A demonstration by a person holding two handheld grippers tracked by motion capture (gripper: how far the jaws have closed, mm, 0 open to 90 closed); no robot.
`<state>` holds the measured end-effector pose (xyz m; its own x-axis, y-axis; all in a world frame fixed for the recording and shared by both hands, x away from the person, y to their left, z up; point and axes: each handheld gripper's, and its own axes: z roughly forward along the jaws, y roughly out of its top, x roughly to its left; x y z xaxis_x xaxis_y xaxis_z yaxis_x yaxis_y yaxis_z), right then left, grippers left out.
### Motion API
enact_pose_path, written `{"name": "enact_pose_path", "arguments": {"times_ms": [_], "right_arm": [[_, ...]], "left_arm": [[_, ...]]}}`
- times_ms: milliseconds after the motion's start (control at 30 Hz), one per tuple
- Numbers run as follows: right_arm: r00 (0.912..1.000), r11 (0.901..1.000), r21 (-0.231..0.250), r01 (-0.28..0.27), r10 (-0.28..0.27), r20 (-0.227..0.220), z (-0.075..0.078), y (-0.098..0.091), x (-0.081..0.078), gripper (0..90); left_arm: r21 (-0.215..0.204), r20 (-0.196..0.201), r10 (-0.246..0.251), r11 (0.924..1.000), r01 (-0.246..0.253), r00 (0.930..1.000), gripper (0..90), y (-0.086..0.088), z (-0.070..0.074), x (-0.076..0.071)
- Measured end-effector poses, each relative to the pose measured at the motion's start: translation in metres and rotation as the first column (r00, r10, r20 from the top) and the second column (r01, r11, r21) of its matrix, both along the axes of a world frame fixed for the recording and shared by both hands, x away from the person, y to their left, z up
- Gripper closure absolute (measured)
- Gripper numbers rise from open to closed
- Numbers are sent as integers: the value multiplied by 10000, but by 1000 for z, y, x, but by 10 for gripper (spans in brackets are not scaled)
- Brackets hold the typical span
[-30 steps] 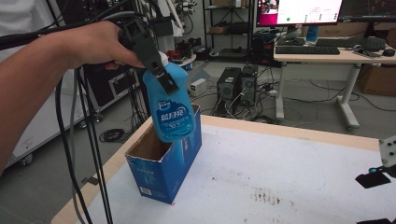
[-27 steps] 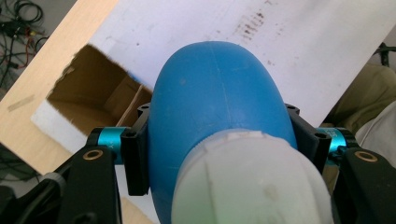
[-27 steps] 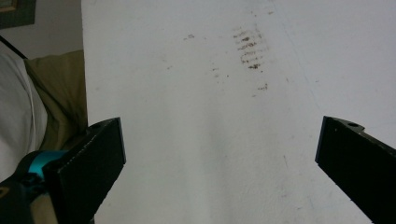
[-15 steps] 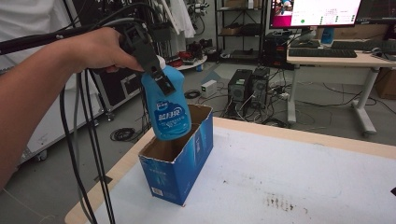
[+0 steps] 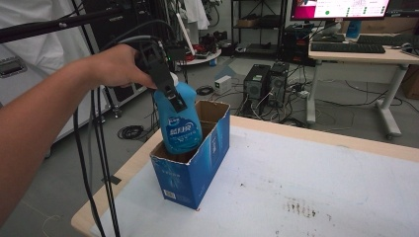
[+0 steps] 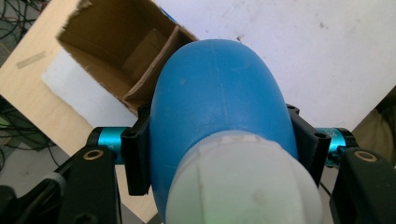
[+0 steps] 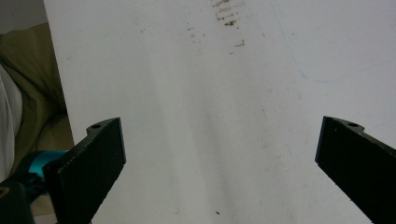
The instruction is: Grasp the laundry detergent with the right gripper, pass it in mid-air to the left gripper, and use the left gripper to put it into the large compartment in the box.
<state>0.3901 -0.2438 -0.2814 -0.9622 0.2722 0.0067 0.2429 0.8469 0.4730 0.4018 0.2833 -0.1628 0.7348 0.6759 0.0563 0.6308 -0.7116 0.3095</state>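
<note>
high view has my left gripper (image 5: 170,94) pinching the blue bottle (image 5: 180,123), base partly inside the box (image 5: 207,163) at the table's left; it could snag the cardboard divider (image 6: 156,60). right gripper (image 7: 219,163) spread wide.

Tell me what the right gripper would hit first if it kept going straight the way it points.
The right gripper has its jaws wide apart and points at the white table top, with nothing between them. So it would probably meet that bare surface first, short of the brown smudges; depth is hard to judge.
</note>
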Motion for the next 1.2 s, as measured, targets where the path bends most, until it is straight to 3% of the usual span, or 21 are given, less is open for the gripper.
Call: {"name": "enact_pose_path", "arguments": {"times_ms": [67, 100, 133, 200, 467, 600, 633, 933, 1200], "right_arm": [[10000, 10000, -31, 69, -70, -38, 0, 0, 0, 7], [9998, 9998, -78, 167, -168, -77, 0, -1, 0, 8], [9998, 9998, -78, 167, -168, -77, 0, -1, 0, 8], [9998, 9996, -172, 202, -204, -91, -1, -2, 1, 8], [9988, 9982, -410, 429, -438, -206, -3, -3, 2, 7], [9986, 9976, -531, 449, -463, -256, -5, -3, 2, 8], [9985, 9975, -544, 459, -474, -260, -6, -3, 2, 8], [9980, 9967, -586, 553, -569, -258, -6, -3, 4, 7], [9980, 9965, -618, 559, -577, -269, -5, -1, 3, 8]], "left_arm": [[44, -54, -57, 10000, 57, 10000, 372, 0, -5, 1], [56, -136, -191, 9998, 192, 9997, 372, 0, -17, 4], [56, -136, -191, 9998, 192, 9997, 372, 0, -17, 4], [140, -350, -368, 9992, 373, 9987, 372, 0, -34, 9], [352, -715, -912, 9950, 939, 9933, 372, 1, -73, 20], [410, -843, -935, 9944, 972, 9920, 372, 1, -80, 22], [457, -974, -1032, 9931, 1080, 9899, 372, 2, -92, 25], [721, -1355, -1247, 9882, 1353, 9829, 372, -1, -115, 25], [645, -1371, -1127, 9904, 1224, 9841, 370, 1, -118, 25]]}}
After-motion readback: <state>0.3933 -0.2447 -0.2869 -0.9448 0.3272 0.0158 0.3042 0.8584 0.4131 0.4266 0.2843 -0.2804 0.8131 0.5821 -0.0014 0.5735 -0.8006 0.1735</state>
